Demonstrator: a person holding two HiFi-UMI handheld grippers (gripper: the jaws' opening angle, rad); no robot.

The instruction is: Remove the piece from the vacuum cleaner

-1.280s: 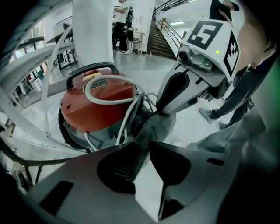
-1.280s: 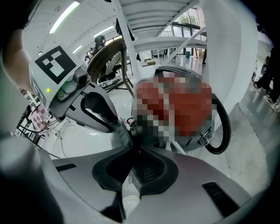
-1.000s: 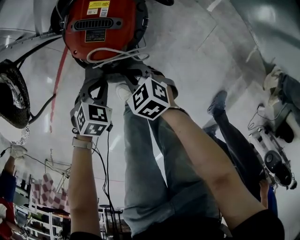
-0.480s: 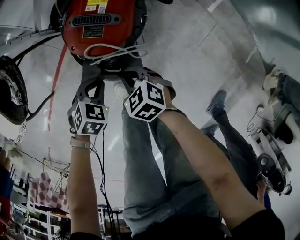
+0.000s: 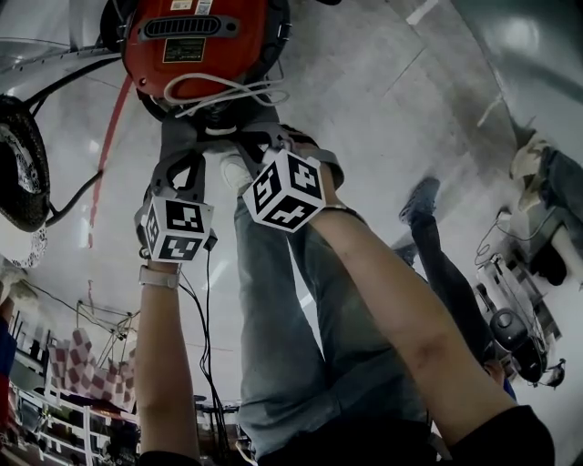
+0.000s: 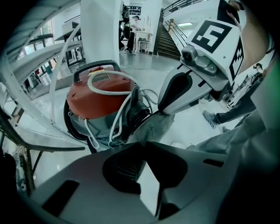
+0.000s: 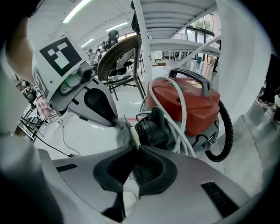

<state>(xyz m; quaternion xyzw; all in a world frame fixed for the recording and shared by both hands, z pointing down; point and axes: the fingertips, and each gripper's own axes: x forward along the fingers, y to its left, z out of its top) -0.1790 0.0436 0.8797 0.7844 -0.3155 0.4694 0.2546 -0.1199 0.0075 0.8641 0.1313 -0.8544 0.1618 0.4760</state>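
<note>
On the floor at the far end of the scene stands the red vacuum cleaner (image 5: 196,50), a white cable (image 5: 223,91) looped over its housing and a black hose (image 7: 225,131) curving off its right side. At its near side a grey dust bag (image 6: 153,127) with a stiff pale collar (image 7: 132,131) sits against the black inlet port (image 7: 151,129); it is not yet off. The left gripper (image 6: 142,143) has its jaws drawn together at the tips, apparently pinching the bag's grey fleece, though that view is tight. The right gripper (image 7: 131,148) has its jaws clamped on the collar's edge. Both grips look made, so what remains is pulling the bag clear of the port. A yellow label (image 5: 182,5) and a black label (image 5: 183,50) sit by the vent grille, their writing too small to read.
</note>
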